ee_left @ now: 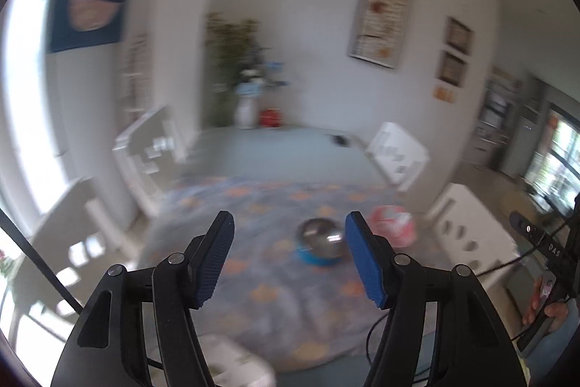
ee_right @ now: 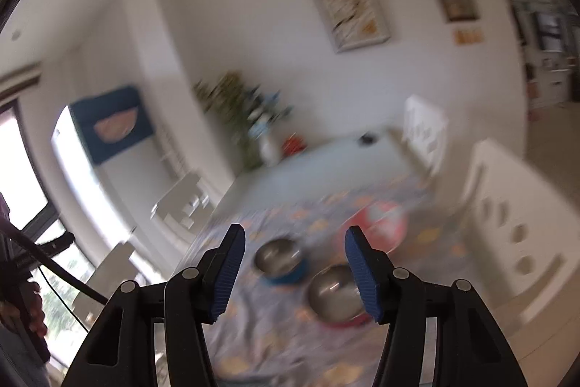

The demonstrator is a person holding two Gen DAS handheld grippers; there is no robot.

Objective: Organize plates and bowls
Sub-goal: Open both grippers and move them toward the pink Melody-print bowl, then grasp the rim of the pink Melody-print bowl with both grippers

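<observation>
Both views are blurred. My left gripper [ee_left: 290, 218] is open and empty, high above a table with a patterned cloth [ee_left: 253, 242]. Beyond its fingers a steel bowl [ee_left: 320, 238] sits on a blue plate [ee_left: 311, 258], with a pink dish [ee_left: 393, 227] to the right. My right gripper [ee_right: 295, 233] is also open with nothing between its pads. Past it I see the steel bowl [ee_right: 277, 256] on the blue plate [ee_right: 290, 276], a second steel bowl [ee_right: 333, 292] on a red plate [ee_right: 344, 322], and the pink dish [ee_right: 386, 223] farther back.
White chairs [ee_left: 397, 151] [ee_right: 514, 234] stand around the table. A plant and a white vase [ee_left: 246, 104], a red object [ee_left: 270, 118] and a small black item [ee_left: 340, 140] are at the far end. A person's hand [ee_left: 543, 309] holds the other gripper's handle at right.
</observation>
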